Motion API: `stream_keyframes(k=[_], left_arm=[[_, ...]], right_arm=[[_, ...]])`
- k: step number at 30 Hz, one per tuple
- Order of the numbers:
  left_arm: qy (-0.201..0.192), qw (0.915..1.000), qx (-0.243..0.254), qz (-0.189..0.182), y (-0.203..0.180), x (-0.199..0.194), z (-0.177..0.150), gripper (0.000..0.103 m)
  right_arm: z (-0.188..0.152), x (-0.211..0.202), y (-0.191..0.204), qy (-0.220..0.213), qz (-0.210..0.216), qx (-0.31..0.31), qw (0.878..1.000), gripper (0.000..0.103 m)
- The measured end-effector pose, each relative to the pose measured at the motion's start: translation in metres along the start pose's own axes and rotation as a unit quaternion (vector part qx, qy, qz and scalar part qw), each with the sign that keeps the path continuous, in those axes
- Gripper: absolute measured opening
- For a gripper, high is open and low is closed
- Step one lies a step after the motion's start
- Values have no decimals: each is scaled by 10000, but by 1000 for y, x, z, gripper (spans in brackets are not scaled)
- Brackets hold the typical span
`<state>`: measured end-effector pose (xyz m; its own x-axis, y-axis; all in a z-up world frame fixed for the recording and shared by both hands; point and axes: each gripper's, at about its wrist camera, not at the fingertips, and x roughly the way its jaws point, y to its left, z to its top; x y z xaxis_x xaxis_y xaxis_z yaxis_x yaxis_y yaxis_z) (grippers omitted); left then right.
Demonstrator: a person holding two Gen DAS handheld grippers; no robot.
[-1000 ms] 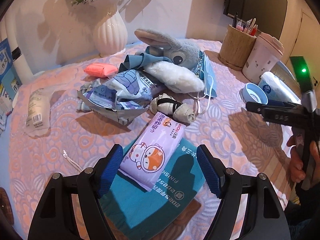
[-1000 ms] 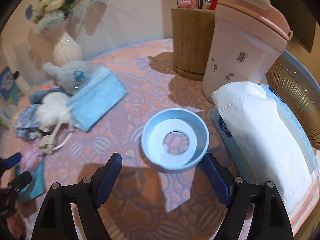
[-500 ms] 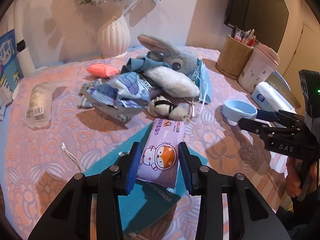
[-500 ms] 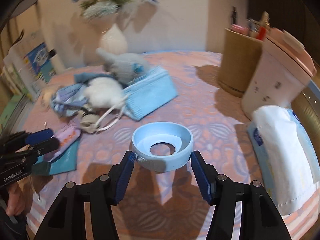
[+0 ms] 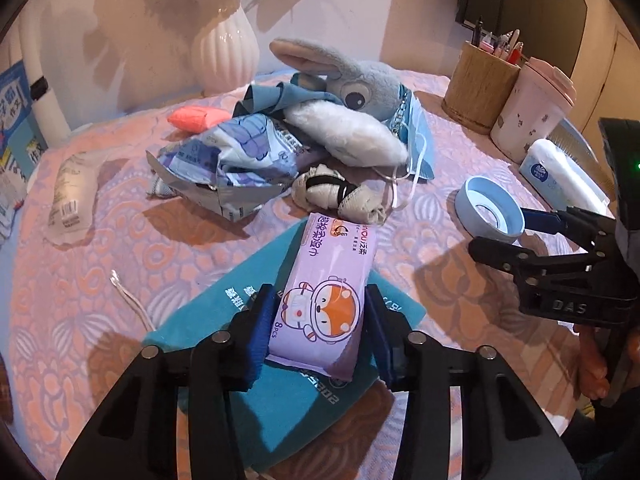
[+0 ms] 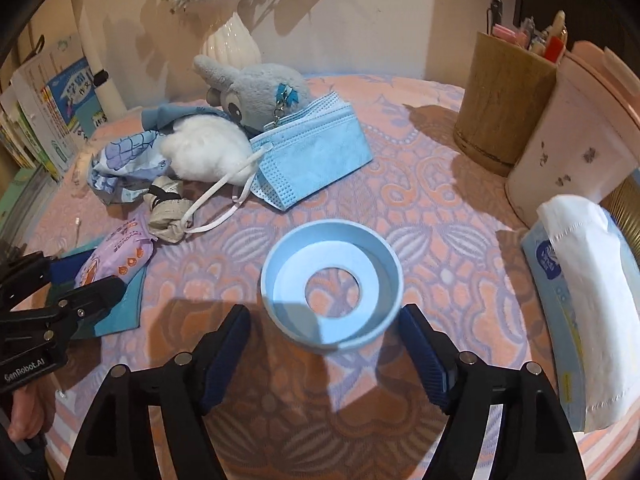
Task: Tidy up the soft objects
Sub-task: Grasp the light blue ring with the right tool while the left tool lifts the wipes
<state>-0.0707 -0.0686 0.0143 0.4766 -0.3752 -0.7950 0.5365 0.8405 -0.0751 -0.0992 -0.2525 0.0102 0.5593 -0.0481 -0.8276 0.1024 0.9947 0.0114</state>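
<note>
Pinching the purple wipes pack (image 5: pixel 326 300), the left tool (image 5: pixel 320 322) has been closed from its earlier wide spread. The pack lies on a teal pouch (image 5: pixel 280 392) at 6 o'clock on the surface (image 5: pixel 120 240). The right tool (image 6: pixel 324 354), narrowed since, is spread beside the blue ring (image 6: pixel 331 290).

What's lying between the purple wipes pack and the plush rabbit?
A rolled beige sock bundle lies between the wipes pack and the plush rabbit, in the left wrist view.
</note>
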Motion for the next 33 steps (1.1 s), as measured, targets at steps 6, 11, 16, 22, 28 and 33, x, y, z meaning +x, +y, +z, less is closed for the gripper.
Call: stream_keyframes(k=[6,11,16,22,28,33], left_arm=[[-391,9992,-47,-57,-3,-27,6,36],[-622,9979,194,-28,-17,-49,14,36],[-835,9958,321,-196,-36,-62,28,36],[-1070,9919,599,-326,-66,-72,49,36],[-1008,9916,695,-416,-86,-61,58,36],[-817,9937,611,-469,-89,-47,54,36]], right_arm=[[-1,-15,-2,-189,79,-95,9997,62],[6,-40,-13,-526,210,-5,9984,62],[9,-62,-31,-769,270,196,9965,62],[6,-73,-62,-754,277,544,9953,28],[-10,-44,-95,-32,1342,993,9860,34],[-25,-41,-80,26,1237,522,9909,83]])
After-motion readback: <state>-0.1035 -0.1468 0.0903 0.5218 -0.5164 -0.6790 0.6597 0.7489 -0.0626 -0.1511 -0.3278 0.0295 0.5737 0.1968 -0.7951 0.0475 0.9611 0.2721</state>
